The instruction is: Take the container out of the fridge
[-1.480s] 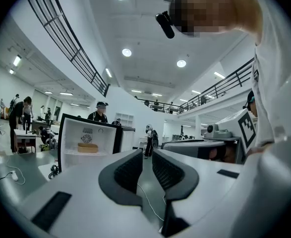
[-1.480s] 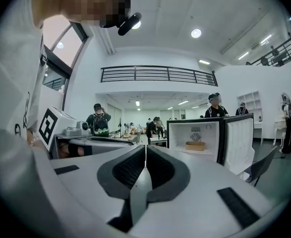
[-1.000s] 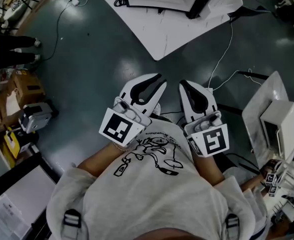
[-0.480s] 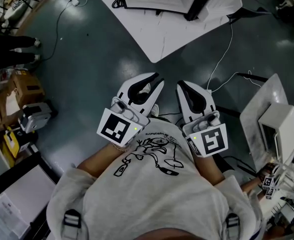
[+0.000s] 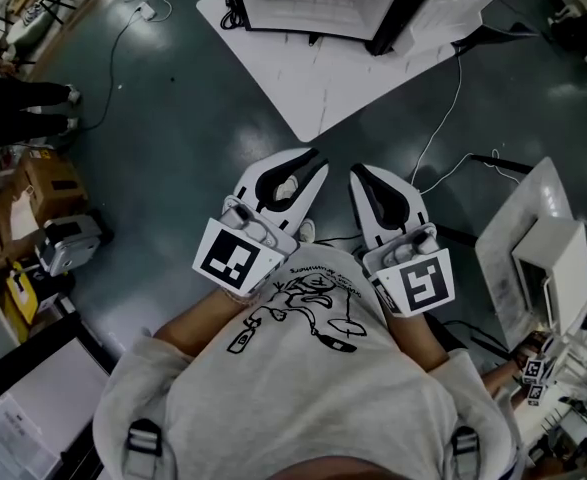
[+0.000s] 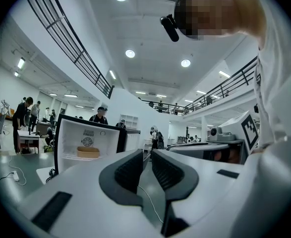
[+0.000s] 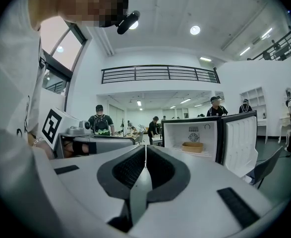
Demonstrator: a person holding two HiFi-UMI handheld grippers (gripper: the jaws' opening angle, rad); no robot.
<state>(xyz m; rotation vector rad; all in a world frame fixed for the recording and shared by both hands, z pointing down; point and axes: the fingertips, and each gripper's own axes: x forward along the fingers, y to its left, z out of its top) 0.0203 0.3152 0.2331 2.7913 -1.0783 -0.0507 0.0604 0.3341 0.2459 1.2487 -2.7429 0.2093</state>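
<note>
A: Obs. 1, nearest first. State of the left hand-held gripper [image 5: 316,158]?

B: Held in front of the person's printed grey shirt [image 5: 303,368], marker cube [image 5: 235,258] facing up at the head camera. In its own view the jaws are a narrow slit apart. Nothing sits between the pads, and only dark floor [image 5: 173,118] and a thin white cable [image 6: 147,202] show through the gap.

A: And the right hand-held gripper [image 5: 358,173]?

B: Just beside the left one and roughly parallel to it. In its own view the jaws are fully together, tips touching, with nothing caught between them.

A: Obs. 2, middle distance?

B: Bare dark floor ahead of both tips, then a white panel [image 5: 323,78] lying on the floor. A second white cable [image 5: 443,118] trails across the floor to its right.

A: Obs. 3, the target?

B: The fridge [image 6: 66,148] stands on that panel with its door [image 7: 239,143] swung wide open. The container [image 7: 192,146] is tan and shallow and rests on the shelf [image 7: 197,151] inside, below the round mark on the back wall. It is in the fridge, well apart from both grippers, and neither touches it.

A: Beyond that?

B: People [image 7: 100,120] standing at worktops farther down the hall. Detail is too small to record.
</note>
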